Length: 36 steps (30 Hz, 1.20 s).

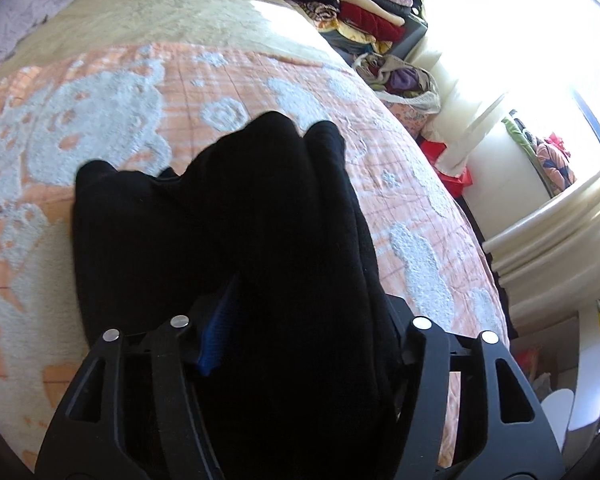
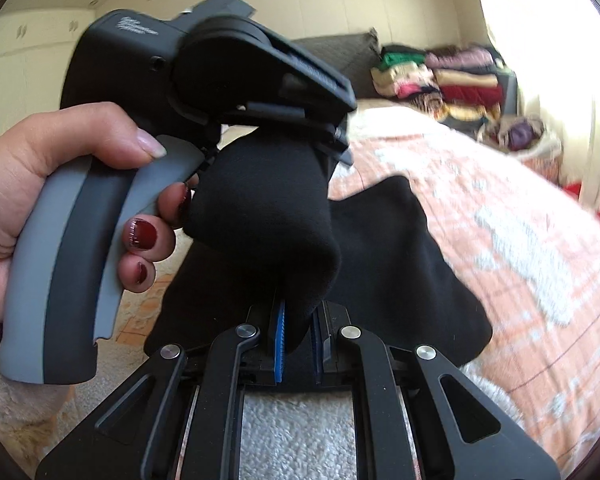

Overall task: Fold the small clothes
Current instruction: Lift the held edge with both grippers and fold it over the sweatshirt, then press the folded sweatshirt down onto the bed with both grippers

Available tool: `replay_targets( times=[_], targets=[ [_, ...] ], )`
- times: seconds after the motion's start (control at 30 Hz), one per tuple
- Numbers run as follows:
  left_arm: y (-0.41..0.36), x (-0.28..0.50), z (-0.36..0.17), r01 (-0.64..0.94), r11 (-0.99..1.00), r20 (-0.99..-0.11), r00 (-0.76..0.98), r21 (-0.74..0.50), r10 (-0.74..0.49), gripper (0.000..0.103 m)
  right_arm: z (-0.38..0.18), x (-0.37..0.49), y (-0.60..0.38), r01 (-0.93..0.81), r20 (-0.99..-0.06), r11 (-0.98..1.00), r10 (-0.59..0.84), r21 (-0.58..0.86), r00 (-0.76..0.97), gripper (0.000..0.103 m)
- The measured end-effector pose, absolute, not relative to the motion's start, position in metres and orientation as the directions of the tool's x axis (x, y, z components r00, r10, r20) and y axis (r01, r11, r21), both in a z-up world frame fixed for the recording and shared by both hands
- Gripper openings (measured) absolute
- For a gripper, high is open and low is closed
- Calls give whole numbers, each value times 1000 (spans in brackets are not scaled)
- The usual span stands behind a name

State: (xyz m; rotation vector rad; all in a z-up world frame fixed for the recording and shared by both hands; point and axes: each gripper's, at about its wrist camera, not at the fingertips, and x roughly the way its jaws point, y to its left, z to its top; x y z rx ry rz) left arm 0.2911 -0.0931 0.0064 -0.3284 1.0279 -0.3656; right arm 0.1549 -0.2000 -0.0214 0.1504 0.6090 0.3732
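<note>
We hold a black piece of clothing [image 2: 268,216] up over the bed [image 1: 260,76], between our two tools. It is soft and bunched up, and we cannot tell what kind of clothing it is. Part of it hangs down and lies on the orange and white blanket [image 2: 520,232], near the middle of the bed.

Our right hand-held gripper [image 2: 300,340] has its blue pads [image 2: 279,344] squeezed together on a fold of the black cloth. It is pinching the cloth tight.

Our left hand-held gripper [image 2: 328,136] is up above it, held by our left hand [image 2: 40,184] with dark red nails. From its own camera the black cloth fills the space between its fingers [image 1: 210,336], and the fingers stand wide apart. We cannot tell if they press on the cloth.

Stacks of folded clothes [image 1: 352,4] sit by the far corner of the bed.
</note>
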Motion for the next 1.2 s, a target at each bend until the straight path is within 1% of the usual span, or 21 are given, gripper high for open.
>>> replay_targets(
  times=[0.07, 0.13, 0.2, 0.27, 0.33, 0.37, 0.4, 0.43, 0.47, 0.5, 0.63, 0.8, 0.87, 0.93, 0.97, 1.0, 1.13, 1.2],
  targets=[
    [-93, 286, 9, 160, 849, -725, 456, -503, -516, 71, -28, 157, -208, -273, -544, 914, 398, 299, 739, 9],
    [-89, 281, 14, 167, 831, -701, 465, -531, -541, 72, -35, 161, -217, -246, -560, 907, 407, 343, 722, 9],
    [-76, 273, 19, 162, 839, -694, 494, -519, -525, 72, -42, 164, -227, -228, -558, 875, 454, 427, 695, 10],
    [-61, 266, 19, 135, 847, -691, 520, -513, -502, 72, -41, 165, -234, -219, -549, 850, 484, 478, 681, 13],
    [-41, 259, 16, 89, 862, -698, 548, -499, -461, 72, -35, 166, -238, -218, -536, 824, 516, 522, 668, 17],
    [-32, 257, 14, 67, 869, -706, 555, -490, -440, 72, -32, 167, -238, -219, -529, 814, 528, 539, 664, 22],
    [-21, 252, 10, 42, 875, -712, 562, -483, -420, 72, -29, 170, -240, -225, -520, 800, 546, 557, 657, 30],
    [-14, 249, 8, 29, 878, -717, 566, -477, -408, 72, -25, 174, -240, -229, -514, 788, 561, 572, 649, 35],
    [-8, 247, 5, 13, 883, -723, 569, -469, -392, 72, -23, 176, -240, -229, -514, 784, 567, 577, 644, 46],
    [-3, 242, 3, 2, 887, -728, 572, -461, -379, 72, -20, 179, -241, -225, -515, 782, 567, 581, 643, 49],
    [6, 227, -4, -11, 906, -747, 571, -423, -342, 72, -13, 198, -243, -217, -529, 774, 580, 594, 619, 52],
    [-4, 215, -7, 15, 926, -760, 566, -378, -319, 72, -15, 217, -252, -103, -573, 756, 569, 646, 590, 53],
    [-8, 212, -7, 31, 929, -762, 562, -369, -321, 72, -17, 212, -260, -35, -602, 766, 532, 642, 596, 56],
    [-12, 209, -8, 43, 931, -764, 558, -363, -324, 72, -20, 205, -271, 2, -590, 735, 542, 678, 599, 60],
    [-13, 208, -8, 48, 931, -764, 558, -361, -324, 72, -19, 201, -277, 17, -582, 729, 533, 685, 614, 65],
    [-16, 207, -8, 56, 933, -765, 556, -354, -324, 72, -17, 198, -282, 16, -569, 723, 530, 691, 629, 69],
    [-24, 207, -13, 70, 937, -776, 541, -343, -325, 72, -7, 210, -287, -26, -551, 729, 540, 684, 636, 72],
    [-27, 206, -16, 72, 938, -780, 535, -339, -323, 72, -4, 223, -280, -55, -571, 757, 536, 651, 622, 75]
  ],
)
